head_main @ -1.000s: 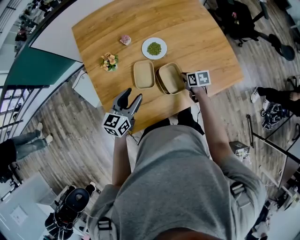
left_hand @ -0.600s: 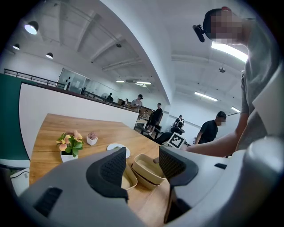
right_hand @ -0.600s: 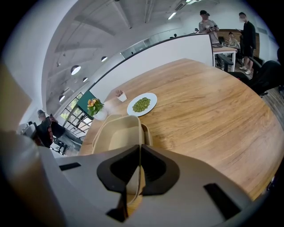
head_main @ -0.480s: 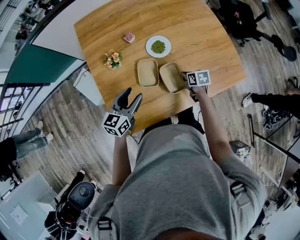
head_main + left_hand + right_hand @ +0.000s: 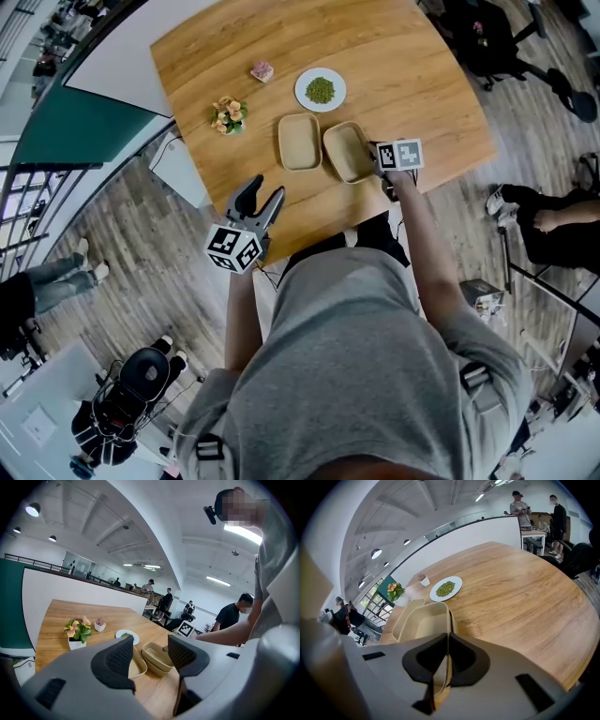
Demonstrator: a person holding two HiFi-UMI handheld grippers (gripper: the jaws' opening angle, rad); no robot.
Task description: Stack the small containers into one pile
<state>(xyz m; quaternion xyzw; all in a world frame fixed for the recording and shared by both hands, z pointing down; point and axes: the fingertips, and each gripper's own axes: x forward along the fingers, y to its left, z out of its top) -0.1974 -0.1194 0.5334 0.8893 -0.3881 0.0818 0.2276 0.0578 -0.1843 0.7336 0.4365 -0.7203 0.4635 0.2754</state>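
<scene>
While rim-pinched, container [image 5: 425, 624] mouth-up, long axis away

The nearer container [image 5: 425, 620] — its near rim — hides behind the right tongs [image 5: 447, 637] (partly).

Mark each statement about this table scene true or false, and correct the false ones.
1. The right tongs are shut on the rim of a beige container. True.
2. The left tongs grip the second container. False: they are open and empty, apart from both containers.
3. The white plate holds something green. True.
4. The flower pot stands between the containers. False: it stands off to one side, left of both in the head view.
5. All the containers form one pile. False: the second container lies alone beside the held one.
</scene>
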